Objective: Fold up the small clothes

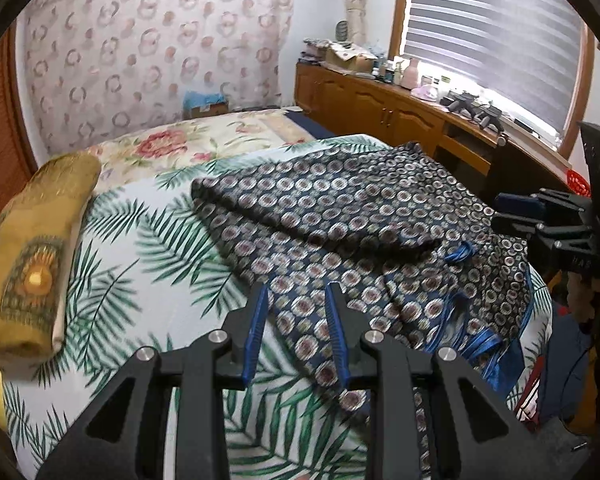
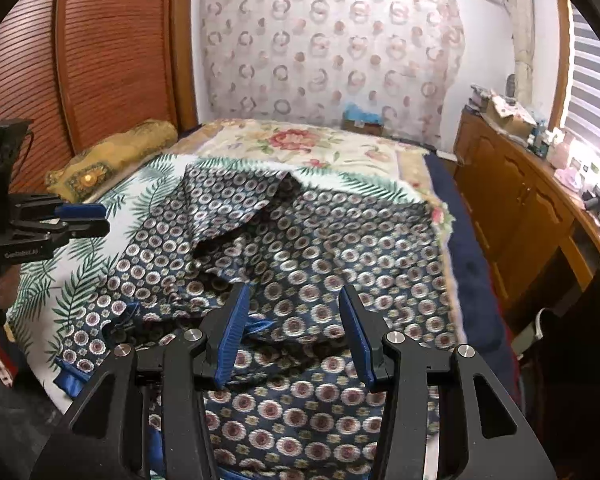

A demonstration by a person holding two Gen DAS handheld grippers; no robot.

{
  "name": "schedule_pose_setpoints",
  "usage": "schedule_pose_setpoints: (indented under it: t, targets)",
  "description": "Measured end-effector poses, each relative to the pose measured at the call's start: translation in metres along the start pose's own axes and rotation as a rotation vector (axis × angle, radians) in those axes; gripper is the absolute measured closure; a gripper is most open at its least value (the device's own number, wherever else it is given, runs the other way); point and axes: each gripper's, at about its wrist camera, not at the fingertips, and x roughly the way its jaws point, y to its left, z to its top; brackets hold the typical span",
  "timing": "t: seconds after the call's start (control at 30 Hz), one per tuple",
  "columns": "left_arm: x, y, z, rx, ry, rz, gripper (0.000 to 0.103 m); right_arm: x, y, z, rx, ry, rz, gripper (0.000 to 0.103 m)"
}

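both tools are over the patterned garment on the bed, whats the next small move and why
Probably lower the left tool onto the near edge of the dark patterned garment and close on it. Its jaws stand apart just above that edge, with no cloth pinched. The right tool hangs open over the crumpled blue-trimmed end, also empty. The garment lies rumpled on the palm-leaf sheet, so an edge must be gripped before folding.

- Left gripper (image 1: 296, 334): tilted downward, jaws part-way apart, blue ribbed pads (image 1: 256, 332) facing each other, nothing pinched between them.
- Right gripper (image 2: 294, 338): tilted downward too, jaws set wider than the left pair, gap empty, pads (image 2: 232, 340) pressing on nothing.
- Each gripper shows at the edge of the other's wrist view, side by side, well apart.
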Motion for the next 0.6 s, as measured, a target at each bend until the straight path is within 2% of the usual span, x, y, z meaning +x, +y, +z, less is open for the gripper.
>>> schedule_pose_setpoints:
  t: [0.4,0.6]
  targets:
    - [-0.008,0.011,-0.02,-0.029,-0.011,0.01,0.076,0.045,0.07,-0.003,-0.075,0.083,0.132,0.056]
    - [-0.007,0.012,-0.027,-0.041,-0.004,0.001,0.076,0.056,0.082,-0.01,-0.063,0.124,0.149,0.056]
